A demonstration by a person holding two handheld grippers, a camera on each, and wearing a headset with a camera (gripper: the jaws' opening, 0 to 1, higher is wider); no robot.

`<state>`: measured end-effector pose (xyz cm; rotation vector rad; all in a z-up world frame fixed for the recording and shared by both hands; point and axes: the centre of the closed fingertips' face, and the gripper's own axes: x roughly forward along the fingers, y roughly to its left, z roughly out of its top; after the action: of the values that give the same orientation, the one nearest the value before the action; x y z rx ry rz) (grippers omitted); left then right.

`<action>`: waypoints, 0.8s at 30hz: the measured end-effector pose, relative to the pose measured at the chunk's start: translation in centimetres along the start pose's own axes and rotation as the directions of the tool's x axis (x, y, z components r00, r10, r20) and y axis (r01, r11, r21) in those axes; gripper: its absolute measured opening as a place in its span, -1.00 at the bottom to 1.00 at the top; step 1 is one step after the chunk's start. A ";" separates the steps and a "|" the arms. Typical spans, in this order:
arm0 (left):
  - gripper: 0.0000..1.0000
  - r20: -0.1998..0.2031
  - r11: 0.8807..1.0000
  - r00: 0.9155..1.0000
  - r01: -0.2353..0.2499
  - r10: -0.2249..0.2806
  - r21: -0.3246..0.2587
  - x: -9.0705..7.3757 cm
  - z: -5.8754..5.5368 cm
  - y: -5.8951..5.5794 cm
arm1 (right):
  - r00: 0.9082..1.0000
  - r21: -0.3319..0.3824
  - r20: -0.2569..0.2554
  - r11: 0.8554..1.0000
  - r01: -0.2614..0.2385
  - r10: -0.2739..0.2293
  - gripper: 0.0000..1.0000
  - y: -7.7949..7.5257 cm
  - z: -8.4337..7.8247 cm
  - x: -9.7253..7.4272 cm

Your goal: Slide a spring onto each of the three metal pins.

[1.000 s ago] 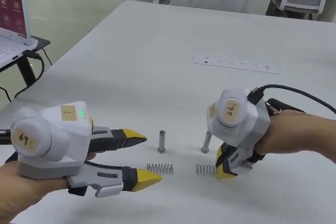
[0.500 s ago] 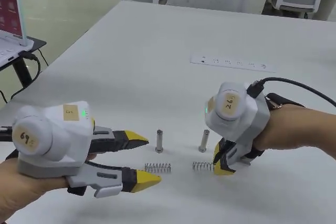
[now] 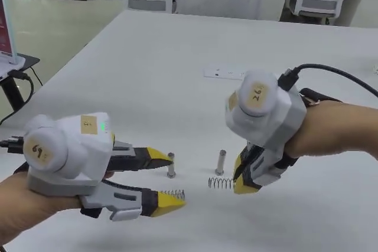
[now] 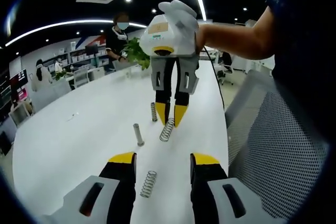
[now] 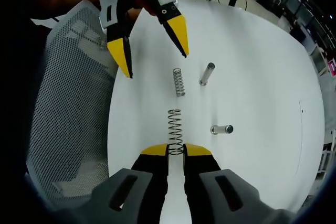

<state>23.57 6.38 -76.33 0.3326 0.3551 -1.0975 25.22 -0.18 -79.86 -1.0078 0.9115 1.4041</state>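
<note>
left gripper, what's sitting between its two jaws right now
A spring lies on the white table between the open jaws of the left gripper, as the left gripper view shows.

Left gripper (image 3: 176,180) sits low with jaws wide apart, right gripper (image 3: 240,180) angles down, jaws pinching a spring (image 3: 220,182).

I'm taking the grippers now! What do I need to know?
Left gripper: open, loose spring on the table between its fingers.
Right gripper: shut on the end of the other spring.
Two pins stand upright between the grippers, both bare.
Done: no spring is on a pin yet.
Left: slide a spring onto each pin.
</note>
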 end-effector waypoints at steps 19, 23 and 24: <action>-0.43 -0.004 0.993 0.997 0.082 -0.082 0.080 2.0 2.4 -0.8 | 0.999 -0.043 0.033 0.998 0.037 -0.036 -0.85 0.8 2.3 -2.6; -0.47 0.004 0.992 0.996 0.092 -0.093 0.088 2.3 2.9 -1.1 | 0.999 -0.055 0.034 0.998 0.038 -0.037 -0.85 1.1 2.5 -2.8; -0.48 0.004 0.991 0.995 0.094 -0.095 0.090 2.3 2.9 -1.2 | 0.999 -0.056 0.033 0.998 0.040 -0.038 -0.85 1.1 2.5 -2.8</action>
<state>23.82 2.75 -74.81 0.3936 0.3176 -1.2100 23.94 1.18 -76.40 -1.0377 0.8286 1.4163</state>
